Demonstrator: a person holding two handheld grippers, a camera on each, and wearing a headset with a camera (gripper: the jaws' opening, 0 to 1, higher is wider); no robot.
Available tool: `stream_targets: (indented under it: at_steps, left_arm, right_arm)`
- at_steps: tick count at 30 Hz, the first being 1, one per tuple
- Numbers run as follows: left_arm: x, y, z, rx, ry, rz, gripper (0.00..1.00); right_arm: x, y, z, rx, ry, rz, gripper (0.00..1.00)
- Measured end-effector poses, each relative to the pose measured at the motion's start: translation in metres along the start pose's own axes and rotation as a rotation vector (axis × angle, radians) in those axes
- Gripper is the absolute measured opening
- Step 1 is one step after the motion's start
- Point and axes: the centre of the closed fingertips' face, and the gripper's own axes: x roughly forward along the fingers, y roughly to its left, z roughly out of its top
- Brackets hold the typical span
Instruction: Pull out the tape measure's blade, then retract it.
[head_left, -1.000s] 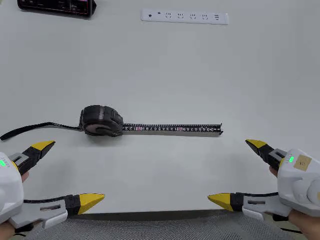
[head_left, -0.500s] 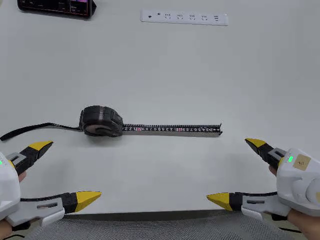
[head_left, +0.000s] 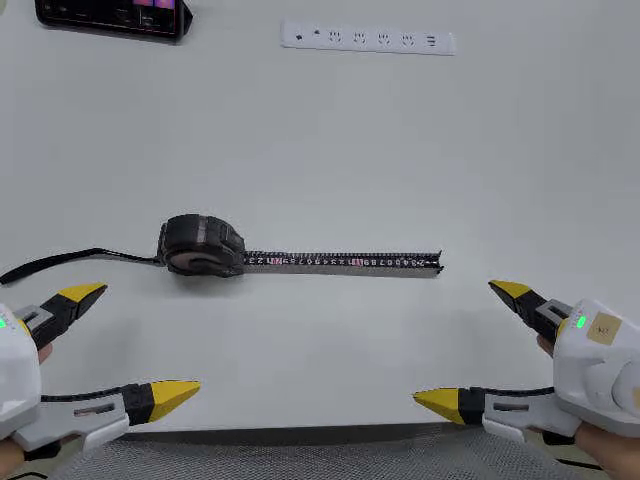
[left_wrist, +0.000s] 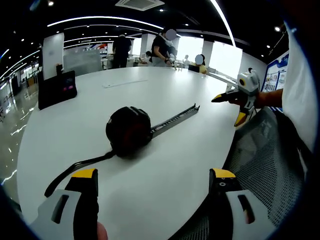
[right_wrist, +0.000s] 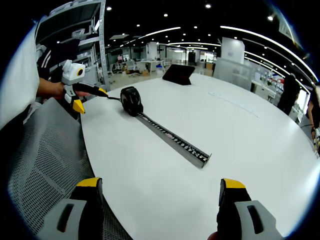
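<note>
Downward head view of a white table (head_left: 330, 150). Black tape measure case (head_left: 203, 246) flat on it, ahead of the left gripper (head_left: 140, 340) and well apart from it. Steel blade (head_left: 345, 262) drawn out of the case toward the right, flat on the table, numbered face up. At the blade's end, a hook (head_left: 439, 263) ahead of the right gripper (head_left: 461, 343), near but not touching. Dark wrist strap (head_left: 60, 261) trailing from the case's other side, out past the outer left finger.

Left gripper: gapes wide, yellow-tipped fingers (head_left: 175, 392) far apart, grips nothing. Right gripper: likewise spread wide, grips nothing. Both low at the near table edge, above grey mesh (head_left: 300, 455), tips aimed toward the tape.

Far beyond the fingers, at the table's far side: a white power strip (head_left: 367, 39) and a dark tablet-like device (head_left: 112, 14).

Progress, judging by the layout: pull-out apparently done, blade out at length with no grip on it, so probably locked. Left to do: retraction, likely calling for release of the lock on the case. No finger yet on case or hook.
</note>
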Motion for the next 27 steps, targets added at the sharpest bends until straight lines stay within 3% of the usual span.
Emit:
stream_targets:
  at_steps: [10,27]
  left_arm:
    - [0.000,0.002,0.002,-0.005,-0.003,0.004,0.89]
    - [0.019,0.007,0.015,-0.023,-0.001,0.020,0.85]
  right_arm:
    - [0.000,-0.002,0.001,0.005,-0.008,0.000,0.95]
    - [0.004,-0.024,0.013,-0.028,-0.010,-0.007,0.86]
